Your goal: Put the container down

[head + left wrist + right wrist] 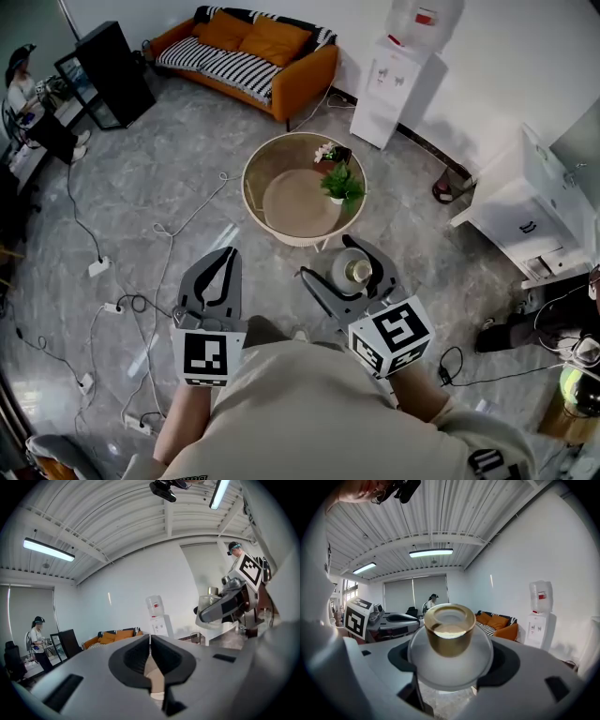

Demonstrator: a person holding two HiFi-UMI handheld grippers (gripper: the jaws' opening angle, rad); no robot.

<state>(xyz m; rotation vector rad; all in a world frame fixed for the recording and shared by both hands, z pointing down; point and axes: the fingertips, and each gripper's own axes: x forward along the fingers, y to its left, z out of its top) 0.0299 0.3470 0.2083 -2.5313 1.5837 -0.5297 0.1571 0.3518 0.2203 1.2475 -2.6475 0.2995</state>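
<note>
The right gripper [330, 261] is clenched on the container [354, 272], a round frosted-glass vessel with a brass-coloured neck. In the right gripper view its two dark jaws press against the container's [450, 653] rounded sides, left and right. The open neck points away from the camera. In the head view the container sits at centre right of the frame. It is held in the air above the grey floor [187, 187], just below the rim of the round bench [258, 202] and apart from it. A potted plant [342, 183] stands on the right side of that bench.

The left gripper [228, 251] has its jaws pressed together with nothing between them. In the left gripper view they meet along a thin line at the centre of the frame [150, 641].

Both forearms reach forward from the bottom of the head view, with each marker cube turned up towards the camera. The left gripper points up the frame, and the right one angles towards the upper left. The two grippers are level with each other, side by side and apart.
</note>
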